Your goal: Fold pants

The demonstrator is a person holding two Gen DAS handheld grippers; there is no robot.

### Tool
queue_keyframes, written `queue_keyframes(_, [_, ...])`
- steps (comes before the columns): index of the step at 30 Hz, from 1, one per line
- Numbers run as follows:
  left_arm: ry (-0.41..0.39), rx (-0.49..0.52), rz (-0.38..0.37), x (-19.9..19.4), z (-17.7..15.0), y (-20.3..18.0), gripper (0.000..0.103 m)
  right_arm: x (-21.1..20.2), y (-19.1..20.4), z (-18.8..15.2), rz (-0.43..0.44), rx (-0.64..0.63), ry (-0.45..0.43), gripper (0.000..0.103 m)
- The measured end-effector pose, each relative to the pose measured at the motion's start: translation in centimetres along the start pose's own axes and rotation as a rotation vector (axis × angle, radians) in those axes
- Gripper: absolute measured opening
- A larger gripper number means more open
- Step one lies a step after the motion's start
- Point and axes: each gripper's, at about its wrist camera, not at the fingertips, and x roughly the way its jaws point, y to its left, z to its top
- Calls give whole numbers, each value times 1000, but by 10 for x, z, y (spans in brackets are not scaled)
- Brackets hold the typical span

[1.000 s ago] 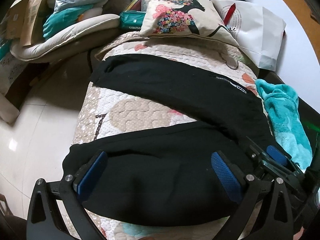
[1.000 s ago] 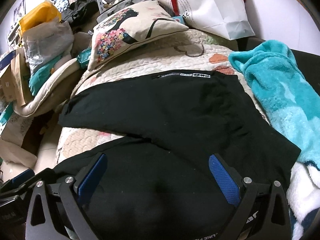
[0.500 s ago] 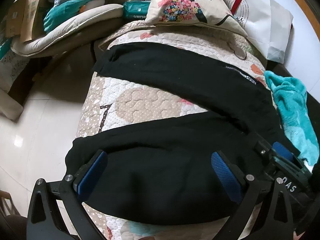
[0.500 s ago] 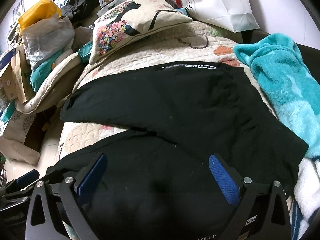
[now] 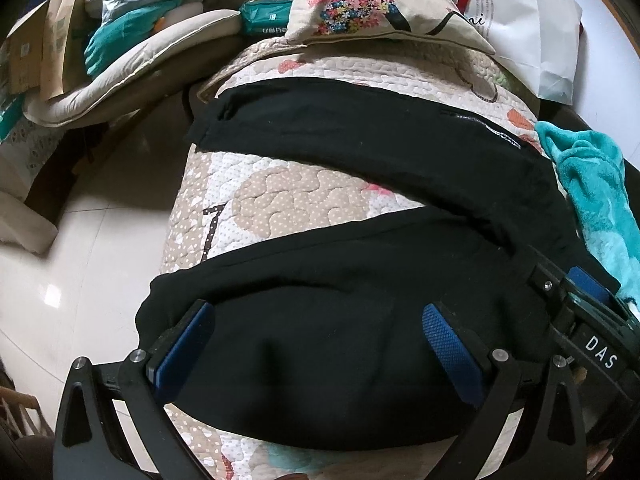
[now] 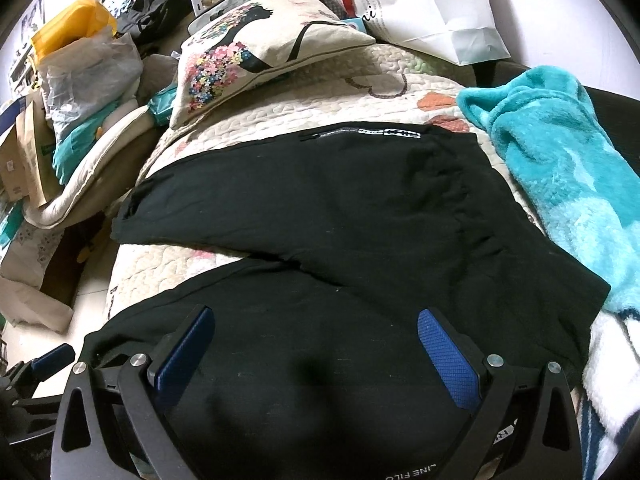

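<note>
Pants (image 5: 360, 160), black, lie spread on a quilt (image 5: 280, 200) in a V: both legs run across the bed toward its left edge, with the waist at the right by a teal blanket (image 5: 596, 184). The far leg ends at a cuff near the quilt's left edge; the near leg lies under both tongs.

Left gripper (image 5: 316, 344) is wide open, blue pads over the near leg, holding nothing. Right gripper (image 6: 312, 344) is equally wide open above the same black cloth, nothing held; whether the pads touch the fabric cannot be told.

Left view alone shows the pale floor (image 5: 80, 260) beside the bed and the right gripper's body at the right edge, lettered "DAS". Right view alone shows the waistband's full width, a white label on a zip pocket (image 6: 390, 132) with print too small to read, and a yellow bag (image 6: 68, 28).

A floral pillow (image 5: 372, 0) and a white bag (image 5: 516, 20) with letters ending "ni" lie beyond the pants. Mirrored lettering on the right gripper's lower frame is only partly legible.
</note>
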Motion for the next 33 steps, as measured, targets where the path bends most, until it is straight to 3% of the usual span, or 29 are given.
queue_keyframes(33, [48,-10,6,12,-1,3,103,7,3,-5,-8,-7,29,103])
